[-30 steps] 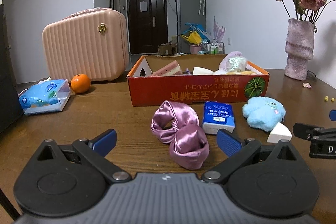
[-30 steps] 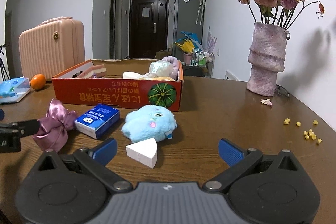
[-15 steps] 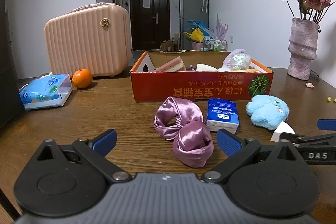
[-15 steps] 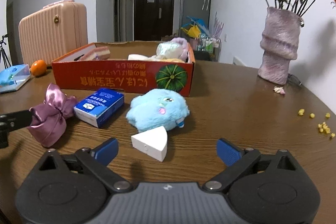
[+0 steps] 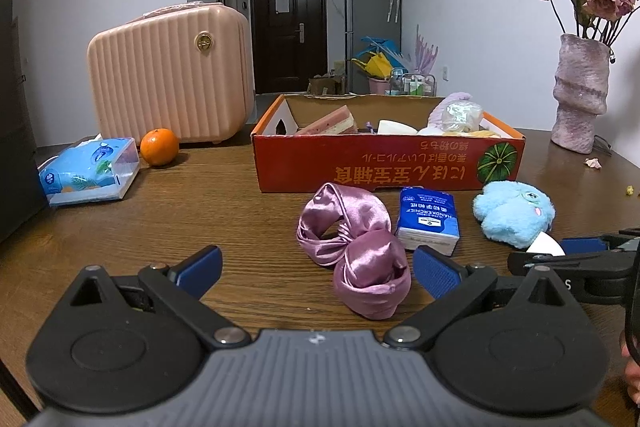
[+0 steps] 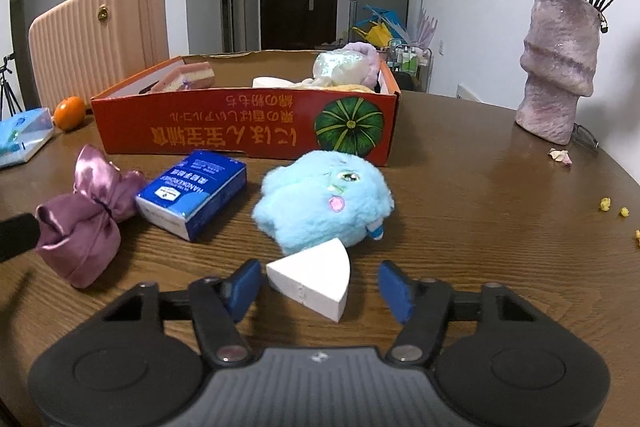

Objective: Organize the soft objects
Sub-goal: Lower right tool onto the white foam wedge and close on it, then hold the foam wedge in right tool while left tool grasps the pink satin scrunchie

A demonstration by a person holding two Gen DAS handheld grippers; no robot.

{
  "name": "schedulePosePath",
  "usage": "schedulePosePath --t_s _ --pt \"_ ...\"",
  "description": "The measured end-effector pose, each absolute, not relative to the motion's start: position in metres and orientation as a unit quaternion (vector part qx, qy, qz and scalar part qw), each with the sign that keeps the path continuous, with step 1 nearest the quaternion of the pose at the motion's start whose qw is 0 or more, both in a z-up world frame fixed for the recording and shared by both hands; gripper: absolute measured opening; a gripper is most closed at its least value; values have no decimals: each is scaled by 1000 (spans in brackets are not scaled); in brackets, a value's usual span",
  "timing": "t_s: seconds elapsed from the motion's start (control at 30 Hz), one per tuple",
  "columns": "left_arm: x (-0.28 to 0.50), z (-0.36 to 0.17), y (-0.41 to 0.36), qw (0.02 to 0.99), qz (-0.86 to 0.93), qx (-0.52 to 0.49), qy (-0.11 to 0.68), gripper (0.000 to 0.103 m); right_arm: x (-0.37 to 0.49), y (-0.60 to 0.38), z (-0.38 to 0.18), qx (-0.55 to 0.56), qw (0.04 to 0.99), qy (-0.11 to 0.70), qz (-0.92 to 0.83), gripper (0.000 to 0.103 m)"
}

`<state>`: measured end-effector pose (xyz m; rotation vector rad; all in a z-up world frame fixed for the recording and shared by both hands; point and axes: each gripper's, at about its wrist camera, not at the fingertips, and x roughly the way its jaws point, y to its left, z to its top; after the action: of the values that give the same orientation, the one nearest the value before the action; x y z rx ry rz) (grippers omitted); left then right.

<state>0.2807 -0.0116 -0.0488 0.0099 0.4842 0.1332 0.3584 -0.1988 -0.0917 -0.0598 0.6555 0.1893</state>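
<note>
My right gripper [image 6: 320, 287] hangs low over the table with its jaws closing. A white wedge sponge [image 6: 312, 279] lies between them, and the blue pads [image 6: 244, 285] stand a little apart from its sides. A blue plush toy [image 6: 320, 203] rests just behind the wedge. Left of it are a blue tissue pack [image 6: 192, 195] and a purple satin scrunchie [image 6: 84, 227]. My left gripper [image 5: 316, 267] is open and holds nothing, with the scrunchie [image 5: 360, 255] just ahead of its right finger. The red cardboard box [image 5: 380, 167] behind holds several soft items.
A pink suitcase [image 5: 168, 83], an orange [image 5: 159, 147] and a wipes pack [image 5: 88, 167] sit at the back left. A purple vase [image 6: 556, 67] with dried roses stands at the right, with yellow crumbs [image 6: 612, 207] near the table's round edge.
My right gripper has moved forward and down to the white wedge, and its jaws have narrowed around it. The left gripper has stayed where it was.
</note>
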Motion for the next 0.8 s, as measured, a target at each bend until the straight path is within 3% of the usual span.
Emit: schedulePosePath --t_s 0.1,0.23,0.8 --pt "281 -49 -11 968 66 5 240 103 359 -200 -91 -23 942 320 99 41" --pt "281 -49 -11 968 67 5 241 103 358 -200 -91 -23 942 318 102 36" --pt "282 -49 -7 968 62 -5 245 103 328 -215 -65 0 966 241 94 34"
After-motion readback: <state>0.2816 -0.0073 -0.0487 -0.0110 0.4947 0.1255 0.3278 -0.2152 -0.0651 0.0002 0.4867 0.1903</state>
